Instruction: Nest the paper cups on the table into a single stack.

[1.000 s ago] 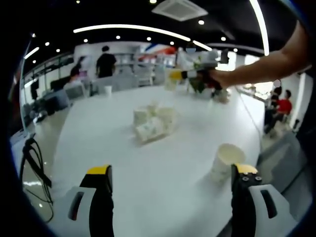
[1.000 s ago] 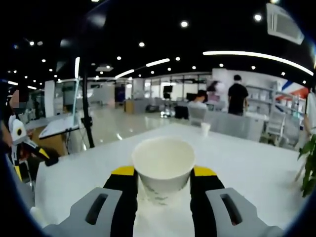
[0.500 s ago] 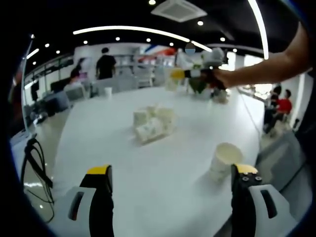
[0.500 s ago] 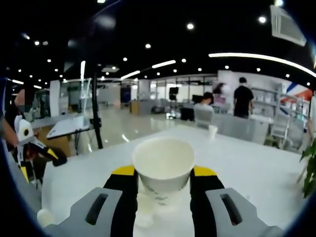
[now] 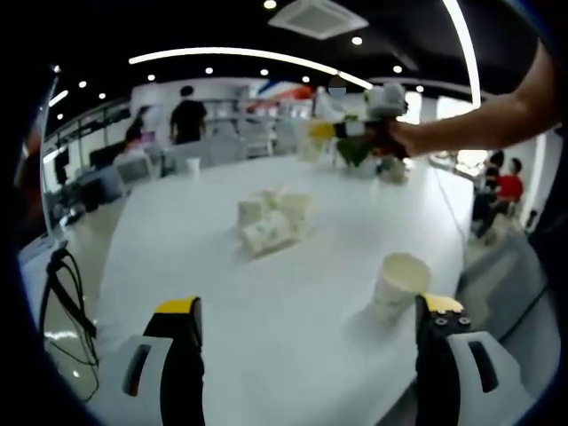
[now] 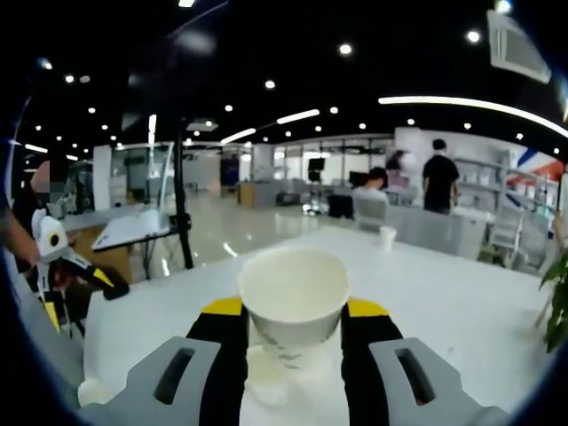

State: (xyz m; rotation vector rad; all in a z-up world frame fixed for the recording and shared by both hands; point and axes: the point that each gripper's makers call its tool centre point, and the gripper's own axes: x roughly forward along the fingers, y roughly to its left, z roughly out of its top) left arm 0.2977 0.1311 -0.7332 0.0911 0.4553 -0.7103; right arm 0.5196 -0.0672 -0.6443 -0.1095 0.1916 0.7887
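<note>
While the right tongs (image 6: 293,319) grip an upright white paper cup (image 6: 293,297) between their yellow-tipped jaws above the white counter (image 6: 426,302), the left tongs (image 5: 306,324) hang wide apart with nothing between them. A second paper cup (image 5: 398,282) stands near the counter's edge, and a cluster of cups (image 5: 271,220) lies mid-counter.

The paper cup (image 6: 293,297) is showing cream-white, with faint dark specks low on its wall. The right gripper (image 6: 293,333) is wearing grey with yellow-tipped black jaws, as is the left gripper (image 5: 306,355). The table (image 5: 204,293) is gleaming plain white, and the cup heap (image 5: 271,220) is looking off-white.
</note>
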